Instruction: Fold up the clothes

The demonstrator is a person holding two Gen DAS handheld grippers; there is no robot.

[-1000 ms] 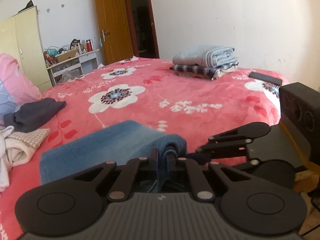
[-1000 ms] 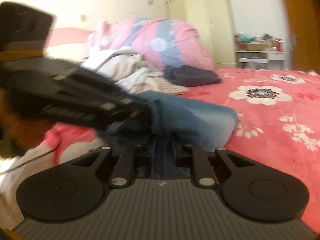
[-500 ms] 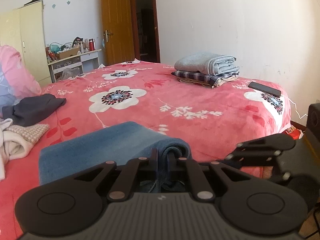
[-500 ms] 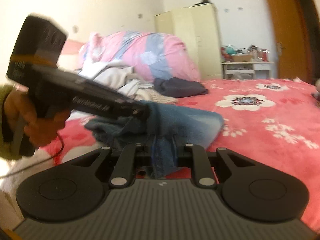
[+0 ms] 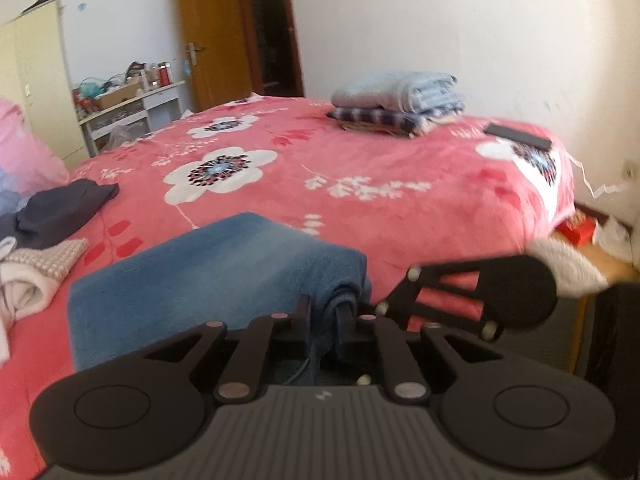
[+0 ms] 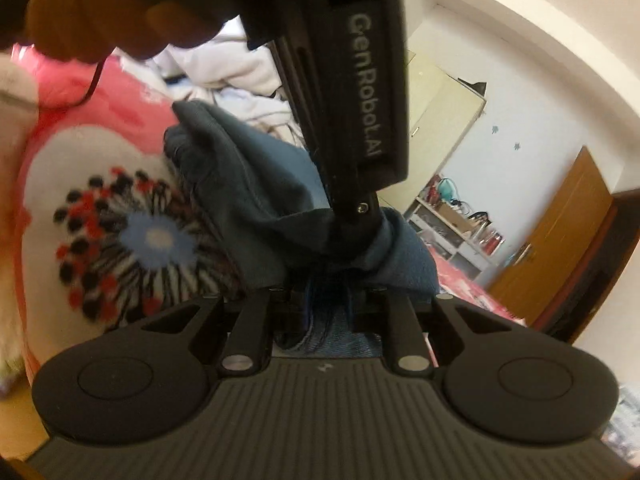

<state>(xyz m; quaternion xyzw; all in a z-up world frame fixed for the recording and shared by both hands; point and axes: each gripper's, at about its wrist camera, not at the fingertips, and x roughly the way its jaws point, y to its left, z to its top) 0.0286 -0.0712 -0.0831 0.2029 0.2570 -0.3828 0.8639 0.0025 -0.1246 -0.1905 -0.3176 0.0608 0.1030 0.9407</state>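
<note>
A blue garment lies folded on the pink flowered bedspread. My left gripper is shut on its near rolled edge. In the right wrist view the same blue garment is bunched and lifted, and my right gripper is shut on it. The left gripper's body crosses right in front of the right wrist camera, pinching the cloth just above my right fingers. The right gripper's linkage shows at the right of the left wrist view.
A stack of folded clothes sits at the bed's far side, with a dark flat object near the corner. Unfolded clothes lie at the left. A wardrobe, a cluttered desk and a wooden door stand behind.
The right gripper has rolled and tilted sharply, so its view now looks down at the bedspread flower with the left gripper close overhead. The left view has barely shifted. Both stay shut on the garment.
</note>
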